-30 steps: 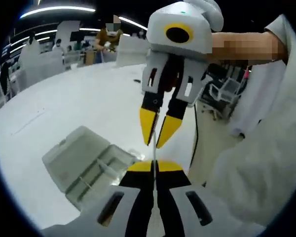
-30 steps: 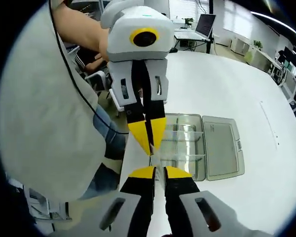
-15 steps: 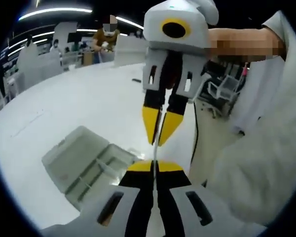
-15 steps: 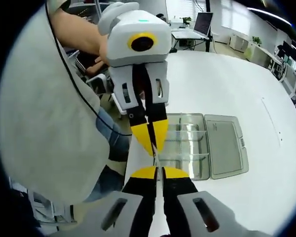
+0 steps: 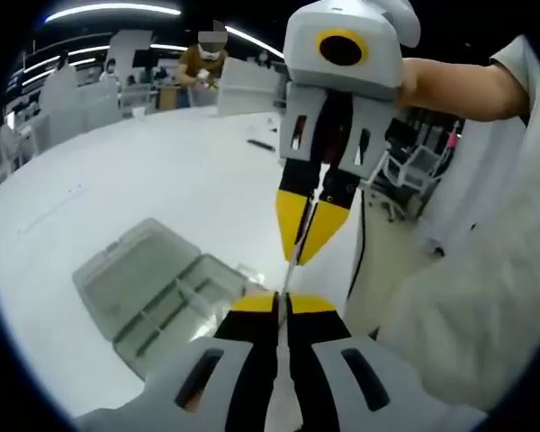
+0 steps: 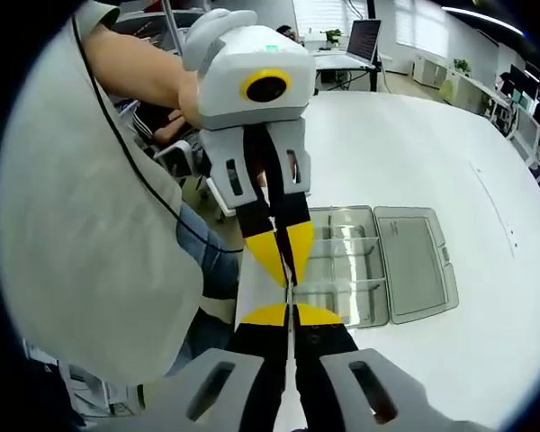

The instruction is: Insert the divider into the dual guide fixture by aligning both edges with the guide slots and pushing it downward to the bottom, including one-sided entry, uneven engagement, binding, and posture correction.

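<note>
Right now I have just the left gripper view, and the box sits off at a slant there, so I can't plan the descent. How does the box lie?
Observer: In the right gripper view the box sits at the table's near edge, just beyond both tools. Its lid lies open flat on the side away from the person.
Operator: How is my left tool gripping?
Observer: From that side, the left tool is shut on the divider's thin edge. It stands nearly tip to tip with the right tool, which is also shut on the divider.
</note>
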`<state>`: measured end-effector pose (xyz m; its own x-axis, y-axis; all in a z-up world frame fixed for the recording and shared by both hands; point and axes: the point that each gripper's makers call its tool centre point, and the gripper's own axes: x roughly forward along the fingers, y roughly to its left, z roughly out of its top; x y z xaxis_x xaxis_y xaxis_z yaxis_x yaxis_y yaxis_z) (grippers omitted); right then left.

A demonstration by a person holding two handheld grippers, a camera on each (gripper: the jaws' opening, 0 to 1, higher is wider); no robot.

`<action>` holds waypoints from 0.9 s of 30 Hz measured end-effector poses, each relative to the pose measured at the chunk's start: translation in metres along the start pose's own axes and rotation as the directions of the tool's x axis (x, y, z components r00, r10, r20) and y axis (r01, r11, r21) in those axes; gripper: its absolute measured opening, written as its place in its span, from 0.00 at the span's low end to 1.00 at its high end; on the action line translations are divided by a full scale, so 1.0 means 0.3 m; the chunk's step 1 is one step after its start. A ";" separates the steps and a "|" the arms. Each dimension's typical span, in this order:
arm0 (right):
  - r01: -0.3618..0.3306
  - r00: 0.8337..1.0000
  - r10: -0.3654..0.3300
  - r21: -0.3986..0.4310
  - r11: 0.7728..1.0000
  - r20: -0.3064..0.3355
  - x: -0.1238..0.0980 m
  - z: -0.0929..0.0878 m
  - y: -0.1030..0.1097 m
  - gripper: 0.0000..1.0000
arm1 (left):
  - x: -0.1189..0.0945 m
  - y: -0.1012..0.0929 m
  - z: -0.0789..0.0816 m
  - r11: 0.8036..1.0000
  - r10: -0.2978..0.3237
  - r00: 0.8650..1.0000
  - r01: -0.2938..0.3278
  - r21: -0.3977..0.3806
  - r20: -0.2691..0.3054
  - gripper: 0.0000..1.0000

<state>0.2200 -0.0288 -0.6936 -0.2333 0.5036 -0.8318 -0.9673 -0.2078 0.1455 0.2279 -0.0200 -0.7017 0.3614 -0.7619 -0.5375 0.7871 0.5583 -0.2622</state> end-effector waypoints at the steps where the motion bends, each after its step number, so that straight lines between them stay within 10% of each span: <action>1: -0.004 1.000 0.004 0.018 1.000 -0.005 0.001 -0.001 0.003 0.00 | 0.001 0.001 -0.003 1.000 -0.002 1.000 0.002 -0.007 -0.003 0.00; 27: 0.009 1.000 -0.004 0.279 0.960 -0.019 0.008 0.014 0.008 0.00 | 0.010 0.001 -0.029 0.998 -0.008 0.999 0.006 -0.057 -0.032 0.04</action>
<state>0.2166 -0.0246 -0.6930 -0.2278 0.4887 -0.8422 -0.9588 0.0384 0.2816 0.2249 -0.0193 -0.7104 0.3389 -0.7556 -0.5606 0.7595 0.5714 -0.3110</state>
